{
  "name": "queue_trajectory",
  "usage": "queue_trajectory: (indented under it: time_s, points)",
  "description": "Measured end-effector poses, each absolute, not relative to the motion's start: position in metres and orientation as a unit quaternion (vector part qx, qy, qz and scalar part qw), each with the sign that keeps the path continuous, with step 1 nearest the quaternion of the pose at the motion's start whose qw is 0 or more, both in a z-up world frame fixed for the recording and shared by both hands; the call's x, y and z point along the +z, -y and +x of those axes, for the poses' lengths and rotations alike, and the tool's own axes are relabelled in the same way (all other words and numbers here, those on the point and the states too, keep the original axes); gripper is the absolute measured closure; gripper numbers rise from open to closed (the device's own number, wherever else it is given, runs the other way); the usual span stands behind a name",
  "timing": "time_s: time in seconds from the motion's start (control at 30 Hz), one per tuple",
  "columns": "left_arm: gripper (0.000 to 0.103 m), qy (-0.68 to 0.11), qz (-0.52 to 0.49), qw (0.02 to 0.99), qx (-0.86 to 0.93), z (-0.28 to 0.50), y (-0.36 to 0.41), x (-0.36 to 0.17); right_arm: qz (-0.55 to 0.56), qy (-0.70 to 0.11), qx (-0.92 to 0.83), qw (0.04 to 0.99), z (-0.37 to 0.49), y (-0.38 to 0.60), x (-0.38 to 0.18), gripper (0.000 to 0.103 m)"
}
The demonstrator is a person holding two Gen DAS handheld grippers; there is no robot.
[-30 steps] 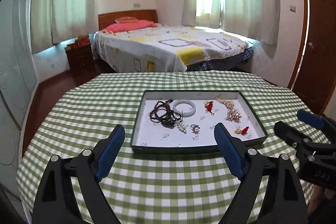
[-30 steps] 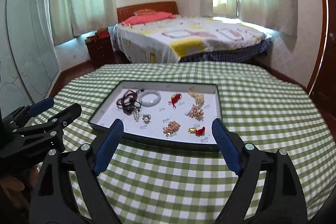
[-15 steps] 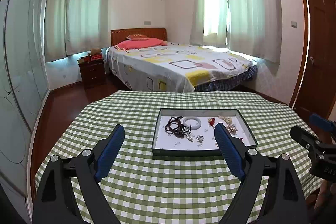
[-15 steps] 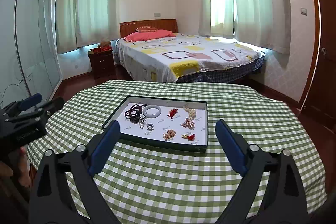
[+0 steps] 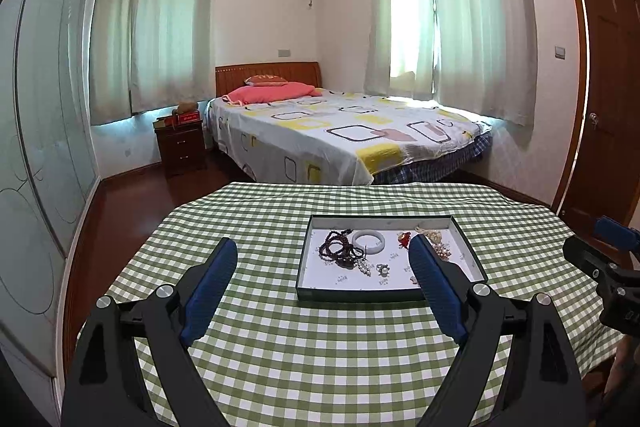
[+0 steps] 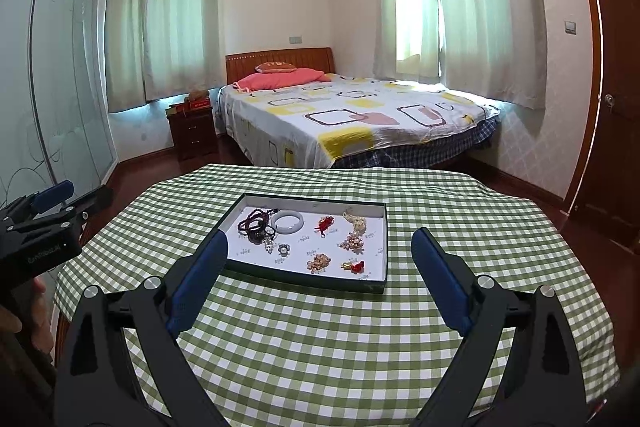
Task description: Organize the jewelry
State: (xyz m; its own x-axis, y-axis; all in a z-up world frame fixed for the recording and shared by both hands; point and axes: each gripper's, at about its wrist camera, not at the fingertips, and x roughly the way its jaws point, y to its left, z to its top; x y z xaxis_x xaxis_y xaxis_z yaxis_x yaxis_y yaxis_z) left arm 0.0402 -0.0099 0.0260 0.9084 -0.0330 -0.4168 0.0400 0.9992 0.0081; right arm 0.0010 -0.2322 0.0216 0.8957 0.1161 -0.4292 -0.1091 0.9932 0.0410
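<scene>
Risk: dark bead strand [image 6: 256,223] tangled against pale bangle [image 6: 287,221] in tray [image 6: 304,277]; lifting one could drag other. Left claw [image 5: 323,283], right claw [image 6: 320,277] both agape, empty, above surface [image 6: 320,339].

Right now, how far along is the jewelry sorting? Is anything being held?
Done: every piece I can see lies in the tray, on the checked tablecloth. The dark bead strand touches the white bangle; the red pieces, gold clusters and a ring lie apart. In hand: nothing; the left gripper and right gripper are open, short of the tray. Left: perhaps separating the beads from the bangle.
</scene>
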Motion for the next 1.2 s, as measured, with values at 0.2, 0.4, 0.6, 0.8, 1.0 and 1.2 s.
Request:
queue_trajectory:
  time_s: [0.2,0.4,0.6,0.8,1.0,1.2]
  points:
    - [0.018,-0.211,0.007,0.977,-0.019,0.0383,0.0100,0.0267,0.007,-0.219,0.056,0.974,-0.0003,0.2319,0.0224,0.012]
    - [0.018,-0.212,0.006,0.977,-0.019,0.0375,0.0100,0.0278,0.007,-0.220,0.057,0.974,-0.0002,0.2318,0.0225,0.012]
    - [0.018,-0.212,0.005,0.977,-0.019,0.0364,0.0094,0.0273,0.007,-0.219,0.055,0.974,0.0002,0.2318,0.0227,0.012]
    - [0.018,-0.213,0.002,0.977,-0.015,0.0361,0.0084,0.0288,0.007,-0.220,0.055,0.974,0.0004,0.2315,0.0227,0.012]
    - [0.018,-0.212,0.000,0.977,-0.014,0.0358,0.0074,0.0293,0.007,-0.220,0.055,0.974,0.0005,0.2317,0.0226,0.012]
    - [0.018,-0.212,-0.002,0.977,-0.009,0.0367,0.0058,0.0292,0.007,-0.220,0.056,0.974,0.0003,0.2318,0.0224,0.012]
